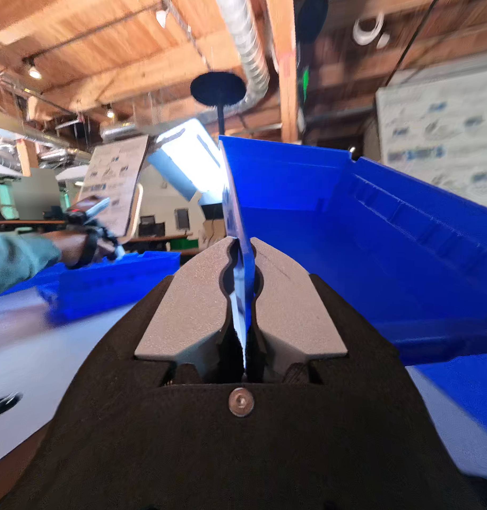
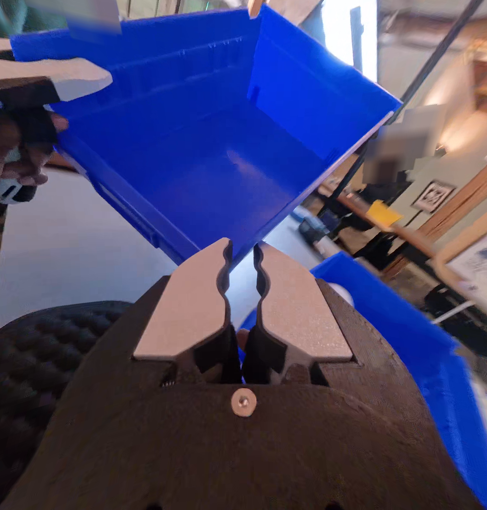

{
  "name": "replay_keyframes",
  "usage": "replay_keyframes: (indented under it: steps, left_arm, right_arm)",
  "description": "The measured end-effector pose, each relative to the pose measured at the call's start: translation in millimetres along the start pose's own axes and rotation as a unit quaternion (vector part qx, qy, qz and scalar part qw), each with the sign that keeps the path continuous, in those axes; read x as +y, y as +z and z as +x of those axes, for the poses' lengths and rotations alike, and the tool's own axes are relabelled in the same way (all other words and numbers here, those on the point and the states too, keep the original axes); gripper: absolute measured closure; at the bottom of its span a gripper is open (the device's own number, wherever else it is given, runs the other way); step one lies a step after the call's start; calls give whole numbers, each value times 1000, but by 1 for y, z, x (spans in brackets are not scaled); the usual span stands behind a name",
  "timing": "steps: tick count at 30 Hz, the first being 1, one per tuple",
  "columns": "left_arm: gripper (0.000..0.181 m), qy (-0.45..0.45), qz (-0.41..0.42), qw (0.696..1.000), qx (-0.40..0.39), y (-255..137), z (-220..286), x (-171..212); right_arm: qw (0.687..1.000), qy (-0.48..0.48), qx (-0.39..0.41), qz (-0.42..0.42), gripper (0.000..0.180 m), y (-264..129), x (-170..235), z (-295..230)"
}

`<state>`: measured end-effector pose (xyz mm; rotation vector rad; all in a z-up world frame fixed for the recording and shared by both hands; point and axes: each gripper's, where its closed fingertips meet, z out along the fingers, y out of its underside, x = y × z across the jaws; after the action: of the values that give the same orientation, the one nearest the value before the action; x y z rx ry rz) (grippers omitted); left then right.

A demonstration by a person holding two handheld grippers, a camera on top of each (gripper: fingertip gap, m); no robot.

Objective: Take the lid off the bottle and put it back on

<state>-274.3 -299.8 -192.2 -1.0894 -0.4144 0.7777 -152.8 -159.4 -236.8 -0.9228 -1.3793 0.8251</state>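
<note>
No bottle or lid can be made out in either view. My left gripper is shut on the thin side wall of a blue plastic bin and holds it tilted up above the white table. The right wrist view shows the bin from its open side, empty inside, with the left gripper clamped on its far-left wall. My right gripper has its jaws a narrow gap apart, with the table showing between them. The bin's lower corner sits just beyond its tips, and I cannot tell if they touch.
A second blue bin lies low on the right, with something white and rounded in it; it also shows in the left wrist view. A black mesh chair is at the lower left. A sleeved arm reaches in from the left.
</note>
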Motion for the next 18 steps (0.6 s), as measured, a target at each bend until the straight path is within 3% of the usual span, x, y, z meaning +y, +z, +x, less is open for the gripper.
replay_keyframes:
  steps: [4, 9, 13, 18]
  left_arm:
    - [175, -47, 65, 995, 57, 18, 59, -51]
    - [174, -137, 98, 971, 168, 49, 172, -83]
    - [174, -176, 54, 951, 250, 57, 279, -78]
    - [172, -166, -40, 926, 337, 38, 408, -52]
  right_arm:
    - [994, -36, 83, 65, 167, -57, -36, 52]
    - [973, -53, 211, 78, 167, -147, -44, 124]
    - [952, -51, 300, 26, 167, -223, -20, 174]
    - [916, 30, 395, -56, 171, -315, 39, 228]
